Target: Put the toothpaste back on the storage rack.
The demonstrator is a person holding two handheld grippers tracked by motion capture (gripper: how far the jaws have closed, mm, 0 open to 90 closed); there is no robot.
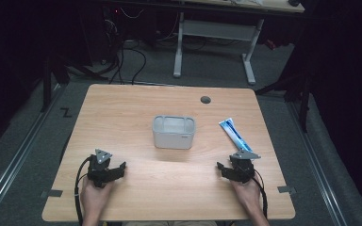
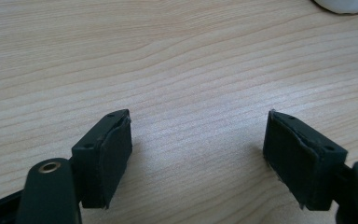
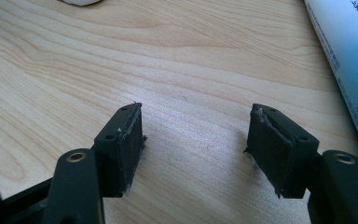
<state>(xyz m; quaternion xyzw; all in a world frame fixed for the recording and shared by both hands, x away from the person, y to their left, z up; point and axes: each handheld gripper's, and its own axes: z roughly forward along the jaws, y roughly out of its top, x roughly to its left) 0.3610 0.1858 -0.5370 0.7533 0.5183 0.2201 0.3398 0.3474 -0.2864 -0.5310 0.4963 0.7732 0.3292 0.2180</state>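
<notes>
Both the left hand-held gripper (image 1: 118,168) and the right hand-held gripper (image 1: 222,167) rest wide apart and empty on the desk (image 1: 122,108). The tube (image 1: 234,134) lies flat just beyond the right one, right of the white tub (image 1: 173,133). Being so flat, it could slide away or get pinched at the edge and slip free.
</notes>
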